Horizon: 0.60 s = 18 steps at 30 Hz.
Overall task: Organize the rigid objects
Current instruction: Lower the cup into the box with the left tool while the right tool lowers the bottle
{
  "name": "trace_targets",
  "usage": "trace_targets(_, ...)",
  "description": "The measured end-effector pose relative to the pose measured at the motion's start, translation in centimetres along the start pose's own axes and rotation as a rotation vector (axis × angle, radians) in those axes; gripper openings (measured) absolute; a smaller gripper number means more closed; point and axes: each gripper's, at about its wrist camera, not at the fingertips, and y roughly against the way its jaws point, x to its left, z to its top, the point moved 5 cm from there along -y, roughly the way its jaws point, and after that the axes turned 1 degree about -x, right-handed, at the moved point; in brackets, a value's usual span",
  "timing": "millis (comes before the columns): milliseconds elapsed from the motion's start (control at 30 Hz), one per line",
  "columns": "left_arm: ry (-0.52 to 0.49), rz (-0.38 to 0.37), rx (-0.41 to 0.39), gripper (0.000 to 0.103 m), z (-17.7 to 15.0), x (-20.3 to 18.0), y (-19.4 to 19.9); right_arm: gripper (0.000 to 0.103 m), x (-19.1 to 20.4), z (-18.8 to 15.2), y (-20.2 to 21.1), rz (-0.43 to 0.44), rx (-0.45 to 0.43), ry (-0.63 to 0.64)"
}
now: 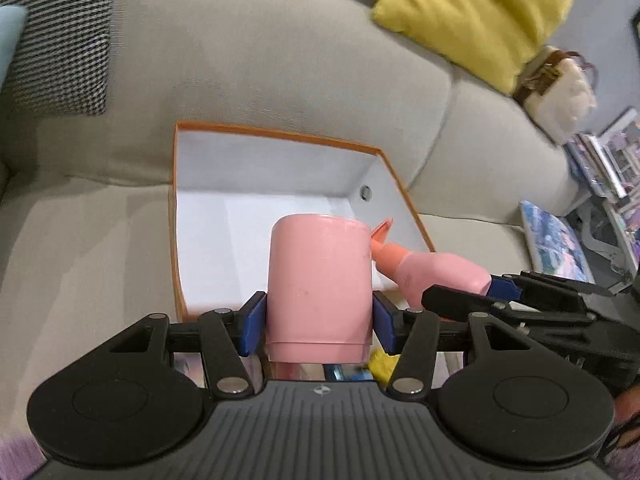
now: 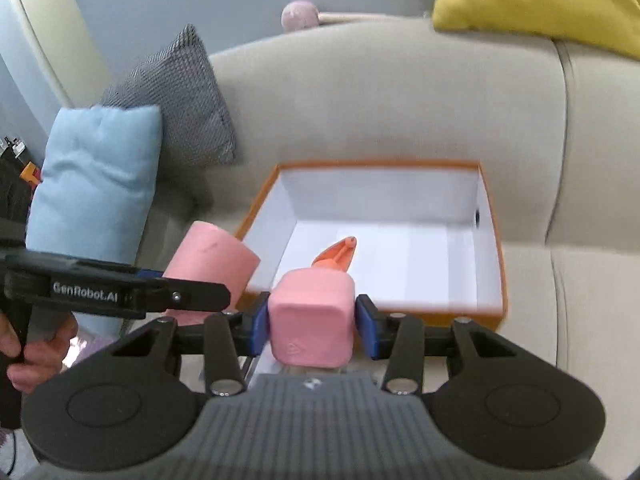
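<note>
An open orange box with a white inside (image 1: pixel 276 184) (image 2: pixel 384 196) sits on the beige sofa seat. My left gripper (image 1: pixel 318 316) is shut on a pink cup (image 1: pixel 318 284), held bottom forward over the box's near edge; the cup also shows in the right wrist view (image 2: pixel 210 258). My right gripper (image 2: pixel 312 322) is shut on a pink bottle with an orange flip cap (image 2: pixel 312 316), pointing into the box; the bottle also shows in the left wrist view (image 1: pixel 436 270), right of the cup.
A yellow cushion (image 1: pixel 468 12) and a furry white bag (image 1: pixel 560 84) lie on the sofa back. A houndstooth cushion (image 2: pixel 180 108) and a light blue cushion (image 2: pixel 92 184) stand left of the box. Books or boxes (image 1: pixel 560 240) lie at the right.
</note>
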Motion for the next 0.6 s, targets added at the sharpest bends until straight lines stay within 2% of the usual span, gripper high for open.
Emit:
trace_targets(133,0.022,0.038,0.087,0.062,4.1,1.0,-4.8,0.046,-2.2,2.3,-5.8,-0.039,0.047,-0.008)
trace_targets(267,0.037,0.147,0.166,0.062,7.0,2.3,-10.7,0.046,-4.6,3.5,-11.2,-0.074,0.091,-0.006)
trace_targets(433,-0.009,0.269,0.24,0.062,8.6,2.7,-16.1,0.045,-6.4,4.0,-16.3,-0.077,0.165,0.052)
trace_targets(500,-0.035,0.339,0.26,0.062,8.7,2.8,-17.7,0.045,-6.7,3.8,-17.7,-0.081,0.192,0.088)
trace_targets(600,-0.07,0.404,0.303,0.063,8.5,2.6,-20.0,0.045,-7.3,3.6,-19.5,-0.083,0.227,0.118)
